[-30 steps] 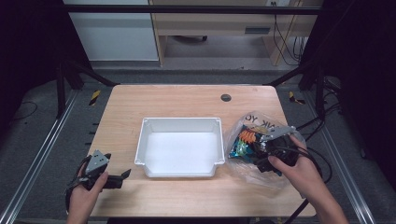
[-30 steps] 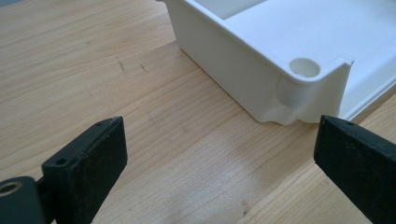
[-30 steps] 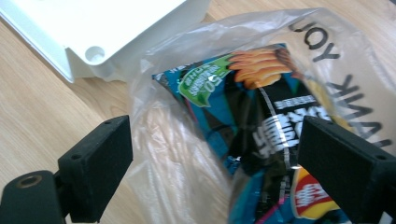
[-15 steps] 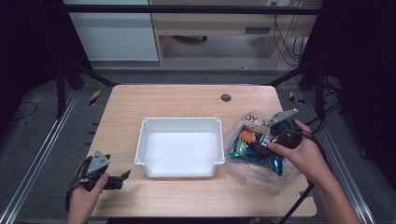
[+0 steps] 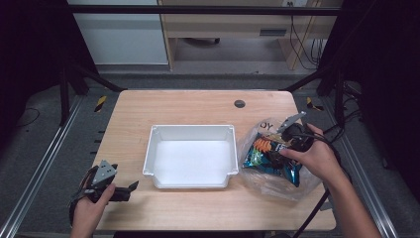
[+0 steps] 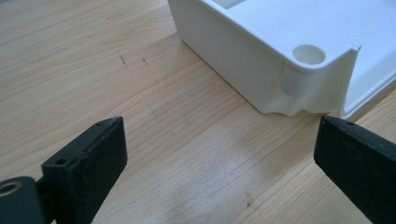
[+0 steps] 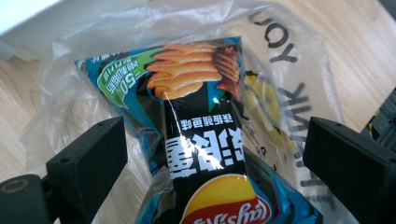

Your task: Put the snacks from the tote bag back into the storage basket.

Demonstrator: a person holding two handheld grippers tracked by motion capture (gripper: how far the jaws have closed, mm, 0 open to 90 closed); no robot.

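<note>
A blue and black crisp packet lies inside a clear plastic bag with black lettering, right of the white tray. My right gripper hovers over the packet, pointing left. In the right gripper view the packet lies under and beyond the jaws of my right gripper. Those jaws have just been opening and now stand wide, with no pad pressing on the packet. My left gripper rests open at the table's front left. In the left gripper view the jaws of my left gripper frame bare wood before the tray's corner.
The tray holds nothing. A dark round grommet sits in the wooden table at the back. Cables trail off the right edge, past a black frame post.
My right hand has moved a little away from the person, from the bag's near edge to above the packet. The left hand has stayed still.
</note>
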